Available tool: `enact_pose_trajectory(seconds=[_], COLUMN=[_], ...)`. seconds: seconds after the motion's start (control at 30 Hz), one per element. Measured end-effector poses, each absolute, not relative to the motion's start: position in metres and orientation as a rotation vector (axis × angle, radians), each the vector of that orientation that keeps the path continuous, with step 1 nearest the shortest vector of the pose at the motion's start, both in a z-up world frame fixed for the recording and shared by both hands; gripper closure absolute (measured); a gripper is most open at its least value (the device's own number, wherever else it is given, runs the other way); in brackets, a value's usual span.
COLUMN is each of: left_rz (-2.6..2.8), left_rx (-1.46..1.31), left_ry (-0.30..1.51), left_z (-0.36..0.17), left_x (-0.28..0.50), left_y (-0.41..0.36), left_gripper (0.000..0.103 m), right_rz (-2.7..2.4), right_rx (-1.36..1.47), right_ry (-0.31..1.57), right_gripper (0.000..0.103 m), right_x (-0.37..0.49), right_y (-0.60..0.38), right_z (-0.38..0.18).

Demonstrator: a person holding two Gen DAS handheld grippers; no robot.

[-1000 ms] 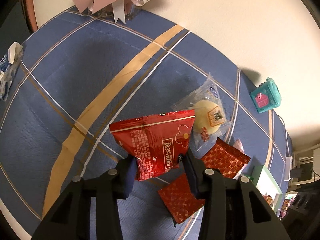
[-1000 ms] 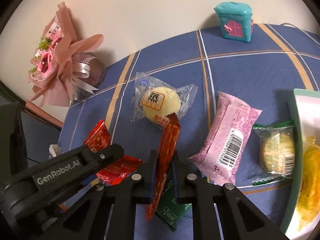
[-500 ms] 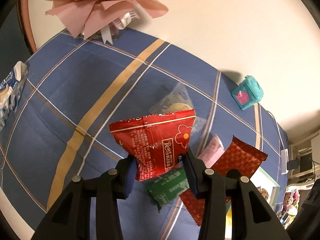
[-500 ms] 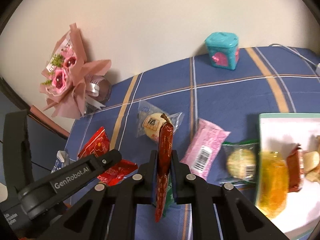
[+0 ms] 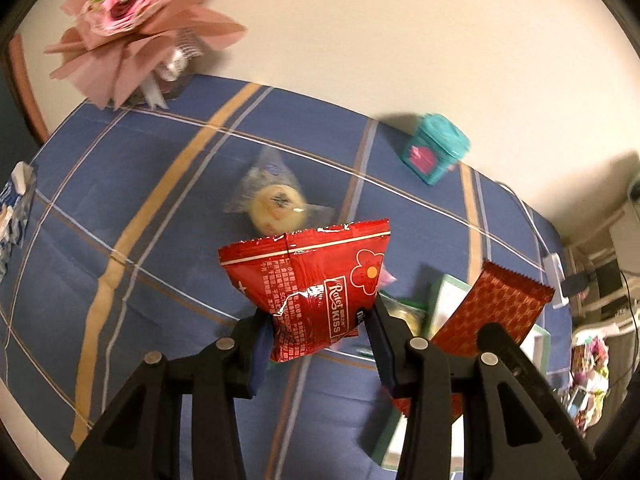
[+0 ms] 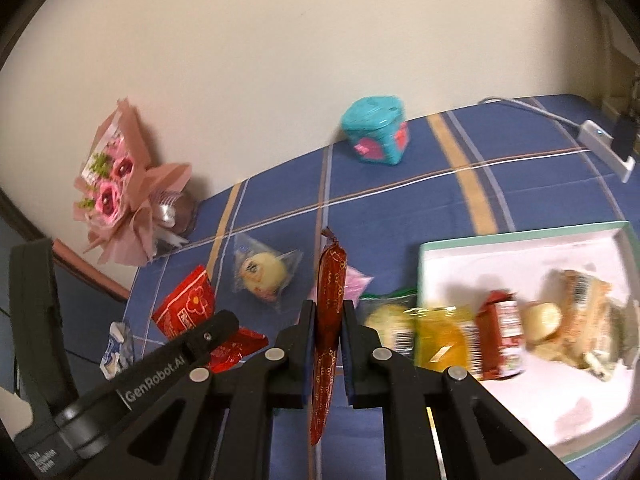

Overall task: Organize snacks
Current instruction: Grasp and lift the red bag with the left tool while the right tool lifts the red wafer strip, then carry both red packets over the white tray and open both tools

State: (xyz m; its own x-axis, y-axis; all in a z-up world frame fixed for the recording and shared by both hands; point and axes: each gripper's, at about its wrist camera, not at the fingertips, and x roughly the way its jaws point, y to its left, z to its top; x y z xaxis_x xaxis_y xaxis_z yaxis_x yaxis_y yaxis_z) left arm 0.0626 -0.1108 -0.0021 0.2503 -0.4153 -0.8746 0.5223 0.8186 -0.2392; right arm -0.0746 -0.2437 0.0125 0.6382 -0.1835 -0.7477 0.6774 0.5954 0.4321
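Observation:
My left gripper (image 5: 316, 332) is shut on a bright red flower-print snack packet (image 5: 316, 284), held above the blue checked tablecloth (image 5: 140, 208). My right gripper (image 6: 329, 320) is shut on a dark red patterned packet (image 6: 330, 280), seen edge-on here and flat at the right of the left wrist view (image 5: 496, 312). Just right of it lies a white tray with a mint rim (image 6: 520, 236), holding several snacks. On the cloth lie a round yellow cake in clear wrap (image 6: 262, 276), a pink packet (image 6: 354, 284) and a green-wrapped biscuit (image 6: 384, 312).
A pink paper bouquet (image 5: 136, 28) stands at the back left by the wall. A teal toy house box (image 6: 376, 132) sits at the back centre. A blue-white packet (image 5: 16, 208) lies at the table's left edge. A white cable and adapter (image 6: 600, 140) run along the right.
Both grippers have risen and moved right, each keeping its packet. The tray has come fully into the right wrist view, and the snacks on the cloth look smaller and farther below.

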Motion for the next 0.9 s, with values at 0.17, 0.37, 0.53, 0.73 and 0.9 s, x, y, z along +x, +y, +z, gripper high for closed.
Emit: enact_pose_trajectory(seconds=[0.17, 0.37, 0.53, 0.73, 0.9], left_rz=[-0.694, -0.786, -0.859, -0.944, -0.978], left_rx=[0.153, 0.223, 0.303, 0.375, 0.44], left_ry=[1.137, 1.106, 1.066, 1.061, 1.061], left_z=[0.002, 0.009, 0.014, 0.012, 0.004], left_x=[0.034, -0.011, -0.049, -0.089, -0.115], left_y=[-0.129, -0.152, -0.173, -0.198, -0.214], left_gripper=[0.058, 0.058, 0.058, 0.057, 0.057], right_rz=[-0.612, -0.707, -0.787, -0.878, -0.931], right_rx=[0.805, 0.815, 0.864, 0.887, 0.921], right_ry=[0.674, 0.618, 0.573, 0.547, 0.537], right_gripper=[0.091, 0.091, 0.091, 0.091, 0.091], right_x=[-0.111, -0.162, -0.211, -0.258, -0.281], right_y=[-0.265, -0.287, -0.308, -0.326, -0.339], right_z=[0.023, 0.038, 0.038, 0.039, 0.036])
